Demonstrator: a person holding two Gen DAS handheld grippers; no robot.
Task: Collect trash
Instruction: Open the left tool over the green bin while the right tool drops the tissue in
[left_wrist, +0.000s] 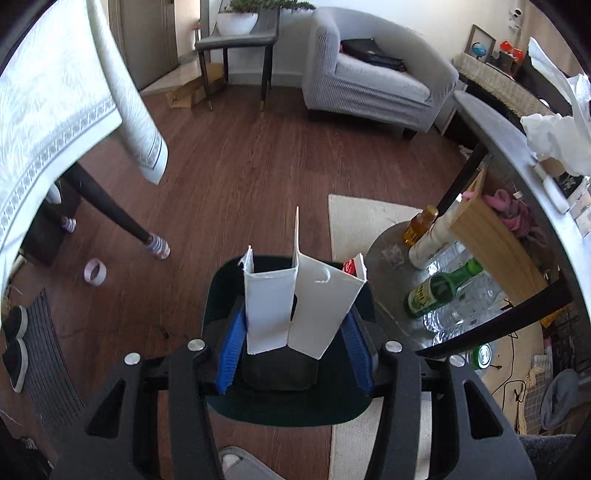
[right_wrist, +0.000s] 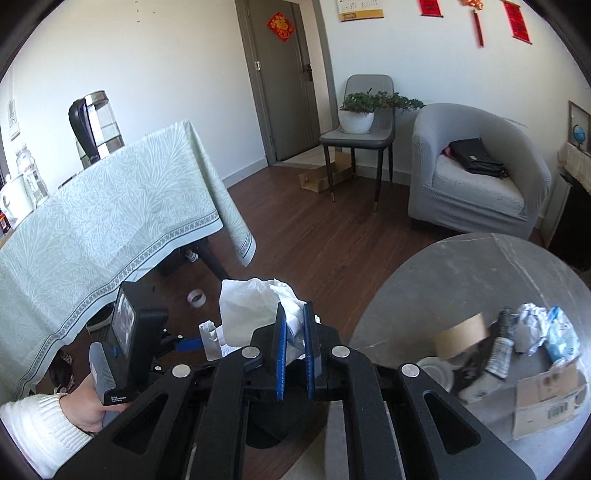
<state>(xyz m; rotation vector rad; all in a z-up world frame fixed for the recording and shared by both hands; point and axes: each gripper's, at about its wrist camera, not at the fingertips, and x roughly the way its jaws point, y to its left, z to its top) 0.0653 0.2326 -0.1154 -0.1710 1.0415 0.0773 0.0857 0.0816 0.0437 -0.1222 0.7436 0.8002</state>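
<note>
We are holding both grippers above the dark bin on the wood floor. Our left gripper is clamping a flattened white carton directly over the bin's mouth. Our right gripper is squeezing a crumpled white tissue, jaws nearly together.

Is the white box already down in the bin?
Not yet. The white box is clamped between the left gripper pads, standing upright above the dark bin.
</note>
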